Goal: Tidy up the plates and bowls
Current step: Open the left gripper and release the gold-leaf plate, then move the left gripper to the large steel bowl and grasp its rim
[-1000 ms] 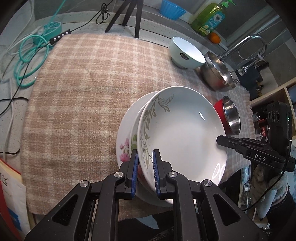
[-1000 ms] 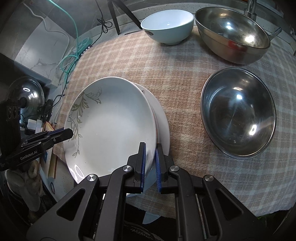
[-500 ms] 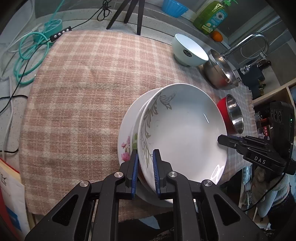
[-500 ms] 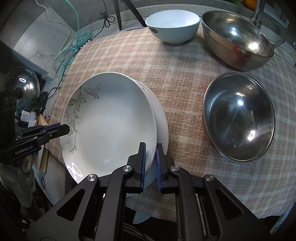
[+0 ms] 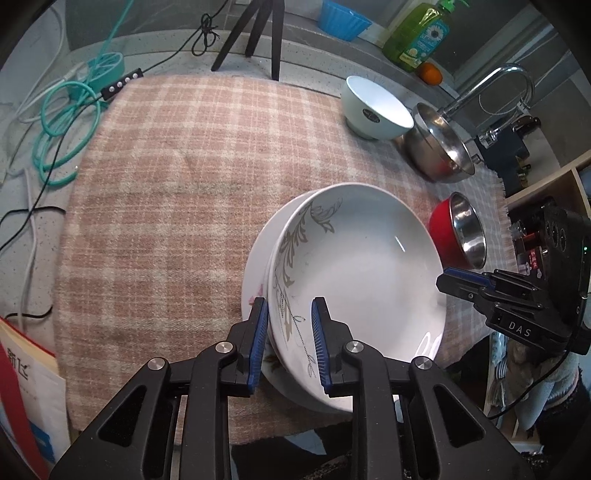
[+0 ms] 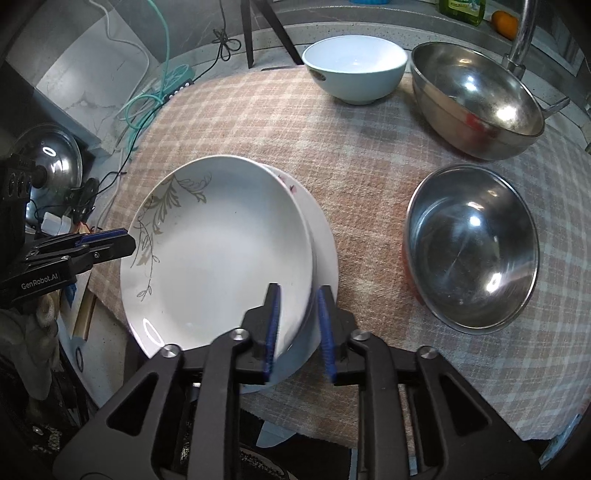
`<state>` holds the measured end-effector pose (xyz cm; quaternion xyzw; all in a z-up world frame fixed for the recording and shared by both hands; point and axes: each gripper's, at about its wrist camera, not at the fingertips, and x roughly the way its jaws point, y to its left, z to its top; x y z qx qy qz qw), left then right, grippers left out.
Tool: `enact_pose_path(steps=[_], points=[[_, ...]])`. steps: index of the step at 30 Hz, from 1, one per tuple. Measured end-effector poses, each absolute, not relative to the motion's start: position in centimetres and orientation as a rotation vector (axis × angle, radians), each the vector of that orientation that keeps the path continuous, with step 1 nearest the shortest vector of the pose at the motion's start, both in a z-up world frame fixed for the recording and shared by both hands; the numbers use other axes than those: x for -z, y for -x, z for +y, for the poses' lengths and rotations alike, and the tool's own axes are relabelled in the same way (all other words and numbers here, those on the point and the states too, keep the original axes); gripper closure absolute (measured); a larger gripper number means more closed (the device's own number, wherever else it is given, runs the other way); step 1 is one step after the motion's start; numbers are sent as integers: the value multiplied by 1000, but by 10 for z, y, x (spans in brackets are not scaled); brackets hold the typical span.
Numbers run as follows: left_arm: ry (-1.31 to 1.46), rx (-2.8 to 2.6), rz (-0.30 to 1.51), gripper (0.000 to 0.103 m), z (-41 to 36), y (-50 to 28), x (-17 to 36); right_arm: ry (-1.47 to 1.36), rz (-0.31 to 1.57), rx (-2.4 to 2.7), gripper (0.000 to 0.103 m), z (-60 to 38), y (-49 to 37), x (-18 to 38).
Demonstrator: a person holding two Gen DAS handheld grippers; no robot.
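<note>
A white plate with a grey leaf pattern [image 5: 362, 266] [image 6: 229, 251] rests on a flowered plate [image 5: 256, 258] [image 6: 327, 236] at the near edge of the checked cloth [image 5: 166, 203]. My left gripper [image 5: 289, 314] straddles its near-left rim. The jaws are opening, and the pads stand just clear of the rim between them. My right gripper [image 6: 299, 295] straddles the opposite rim, also opening, with gaps beside its pads. Each gripper shows in the other's view: the left gripper [image 6: 107, 240] and the right gripper [image 5: 461, 280].
A pale white bowl [image 6: 354, 70], a large steel bowl [image 6: 476, 103] and a red-sided steel bowl [image 6: 472, 251] stand on the cloth's right side. Tripod legs [image 5: 258, 33], teal cable [image 5: 66, 122], a soap bottle [image 5: 417, 33] and a tap [image 5: 491, 81] line the back.
Both grippers were shut on the leaf plate's rim; their jaws have now parted. The plate has settled lower and flatter onto the flowered plate.
</note>
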<state>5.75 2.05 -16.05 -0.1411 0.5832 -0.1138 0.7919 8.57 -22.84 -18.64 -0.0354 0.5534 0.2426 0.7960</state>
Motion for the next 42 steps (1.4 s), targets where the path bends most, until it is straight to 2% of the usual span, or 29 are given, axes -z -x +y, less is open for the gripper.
enact_pose_path(steps=[1,4,5,6,7,8,13,21,42], points=[[310,244,1247,79,22,-58,159,67,1179,-521,64,-231,-85,184],[317,235,1224,78,23,-60,152,36,1160,-526,61,-235,-86,177],[316,232,1218,73,23,-60,151,29,1152,-525,56,-237,-86,175],[313,229,1211,61,23,-61,149,15,1142,-530,47,-240,-87,171],[311,224,1204,53,22,-62,147,2,1135,-538,41,-241,-87,169],[308,221,1195,44,22,-63,144,-16,1127,-552,39,-244,-87,164],[262,204,1172,38,13,-72,137,-25,1064,-548,24,-255,-87,143],[242,240,1122,38,-11,-88,123,-59,995,-478,24,-301,-100,115],[341,293,1056,40,-98,-141,112,-116,901,-327,24,-450,-187,88]])
